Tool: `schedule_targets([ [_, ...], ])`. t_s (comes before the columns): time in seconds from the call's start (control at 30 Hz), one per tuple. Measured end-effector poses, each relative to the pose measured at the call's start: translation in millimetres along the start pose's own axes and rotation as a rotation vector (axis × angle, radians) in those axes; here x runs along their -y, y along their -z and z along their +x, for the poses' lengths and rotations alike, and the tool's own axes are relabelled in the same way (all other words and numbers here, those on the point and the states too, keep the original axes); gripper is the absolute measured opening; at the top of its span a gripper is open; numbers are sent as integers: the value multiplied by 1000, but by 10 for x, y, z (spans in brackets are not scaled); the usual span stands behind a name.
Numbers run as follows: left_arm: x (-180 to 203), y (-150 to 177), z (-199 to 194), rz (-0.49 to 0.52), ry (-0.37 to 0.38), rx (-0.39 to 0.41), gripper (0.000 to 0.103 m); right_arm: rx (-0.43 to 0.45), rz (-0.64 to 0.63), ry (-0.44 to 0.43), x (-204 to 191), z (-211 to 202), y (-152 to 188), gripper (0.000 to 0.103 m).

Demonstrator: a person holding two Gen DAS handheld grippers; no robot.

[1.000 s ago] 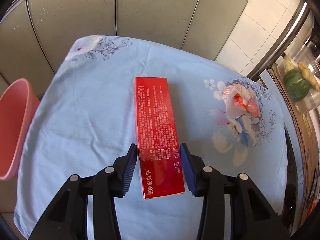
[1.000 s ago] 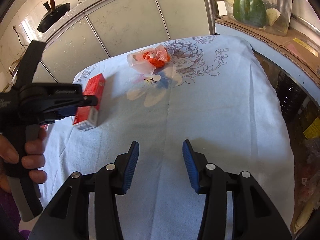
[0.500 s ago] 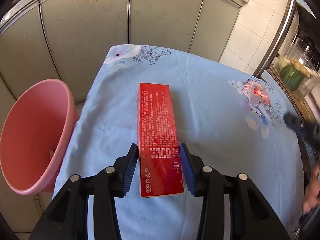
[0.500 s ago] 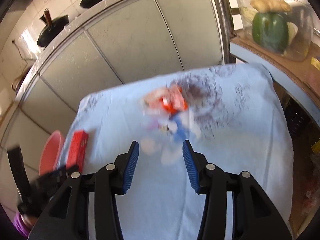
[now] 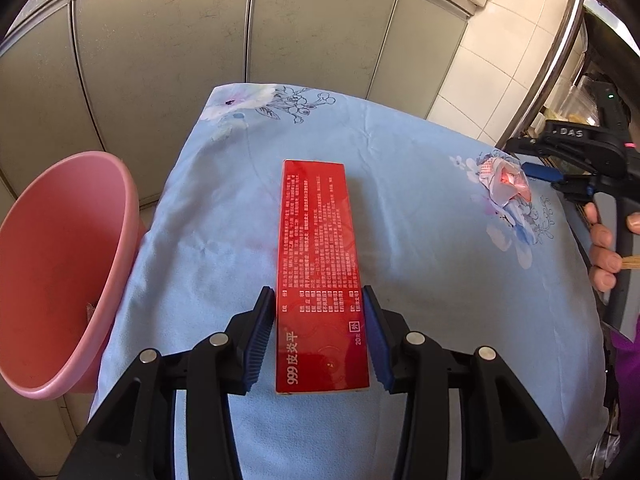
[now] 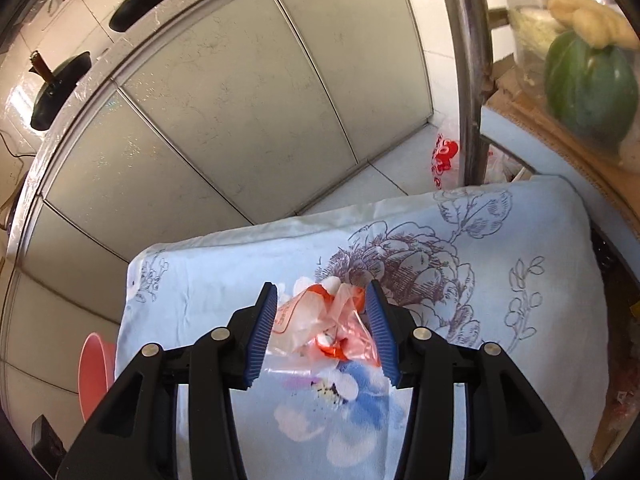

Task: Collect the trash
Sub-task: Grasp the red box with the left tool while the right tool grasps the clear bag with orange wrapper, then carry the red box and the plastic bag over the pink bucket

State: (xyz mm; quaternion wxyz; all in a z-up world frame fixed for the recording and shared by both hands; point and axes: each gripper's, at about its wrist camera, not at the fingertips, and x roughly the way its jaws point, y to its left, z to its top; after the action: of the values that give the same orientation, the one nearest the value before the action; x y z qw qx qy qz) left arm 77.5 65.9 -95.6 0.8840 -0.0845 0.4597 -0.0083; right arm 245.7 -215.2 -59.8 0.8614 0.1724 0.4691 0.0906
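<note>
- The left gripper, black with blue ribbed pads, is clamped on the near end of a long red cardboard box with white print; both pads press flat against the box's long sides.
- The box points away from the gripper over the light blue cloth with a floral print that covers the table; I cannot tell whether the box is lifted or resting on the cloth.
- A round pink plastic basin stands just off the cloth's left edge, lower than the table top, its mouth facing up and tilted toward the table. A small scrap lies inside near the rim.
- The right gripper, of the same make, stands with its jaws apart around a crumpled clear plastic bag with orange and red printing. The bag lies on the cloth between the pads, brushing the right-hand pad, with a sliver of gap showing on the left; the jaws are not pinching it.
- From the left camera that same bag sits near the cloth's far right edge, well apart from the red box, with the right gripper reaching in from the right and a person's hand on its handle.
- Beyond the table run pale grey cabinet doors.
</note>
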Motion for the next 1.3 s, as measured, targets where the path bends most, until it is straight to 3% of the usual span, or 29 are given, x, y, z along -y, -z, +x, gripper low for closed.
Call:
schedule_targets([
  [0.17, 4, 17, -7, 7, -3, 1, 43, -31, 0, 6, 34, 150, 116, 53],
  [0.53, 46, 47, -16, 25, -22, 2, 44, -40, -61, -10, -37, 49, 336, 53],
  [0.77, 59, 66, -20, 38, -33, 2, 45, -46, -134, 19, -147, -35, 646, 41],
  [1.07, 75, 89, -34, 43, -43, -5, 46, -15, -149, 23, -110, -261, 822, 40],
  [1.3, 65, 105, -60, 25, -33, -15, 46, -2, -250, 38, -277, -441, 1012, 40],
])
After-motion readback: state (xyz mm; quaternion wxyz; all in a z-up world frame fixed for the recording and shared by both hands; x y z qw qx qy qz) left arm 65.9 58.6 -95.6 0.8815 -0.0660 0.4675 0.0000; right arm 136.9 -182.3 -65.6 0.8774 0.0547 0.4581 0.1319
